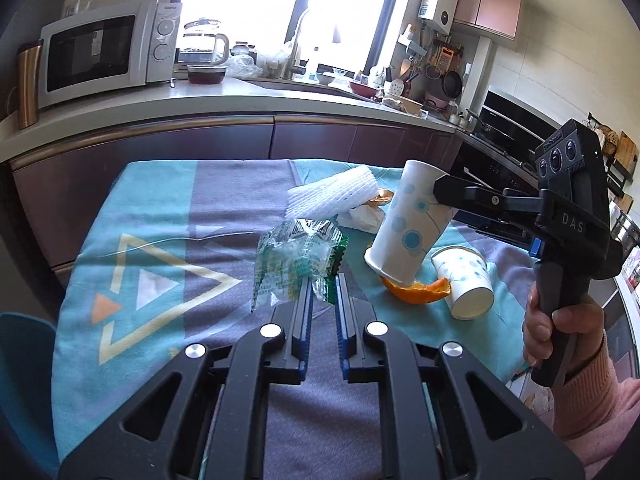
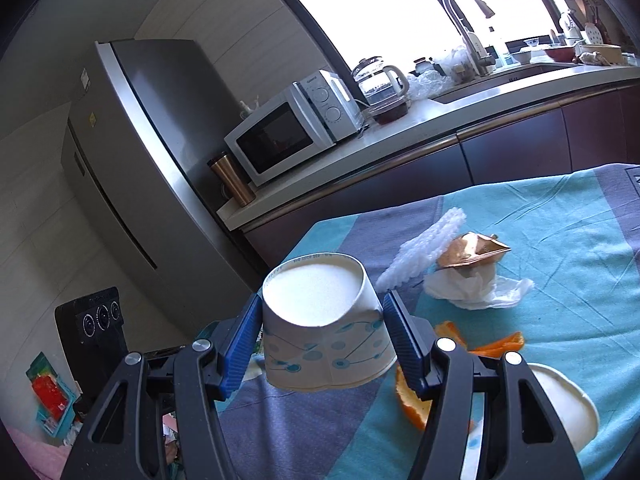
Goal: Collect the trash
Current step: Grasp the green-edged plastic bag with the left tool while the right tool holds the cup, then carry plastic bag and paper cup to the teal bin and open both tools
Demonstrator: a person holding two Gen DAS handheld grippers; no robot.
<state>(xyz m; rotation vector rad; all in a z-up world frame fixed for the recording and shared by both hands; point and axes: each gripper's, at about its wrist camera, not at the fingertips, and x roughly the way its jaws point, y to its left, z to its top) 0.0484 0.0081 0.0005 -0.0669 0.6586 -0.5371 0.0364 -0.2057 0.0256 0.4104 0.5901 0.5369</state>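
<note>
My right gripper (image 2: 324,336) is clamped on a white paper cup with blue dots (image 2: 320,320), lifted tilted above the teal-and-grey tablecloth (image 2: 580,240), while my left gripper (image 1: 322,292) pinches a crinkled clear-and-green plastic wrapper (image 1: 296,260).

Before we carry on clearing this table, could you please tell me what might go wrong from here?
1. The left gripper pinches only a corner of the clear wrapper; the thin film may slip free.
2. The right gripper squeezes the tilted paper cup across its soft wall, which could crumple or slide out.
3. The orange peel lies against the second cup on its side; a careless sweep might roll that cup off the tablecloth.
</note>
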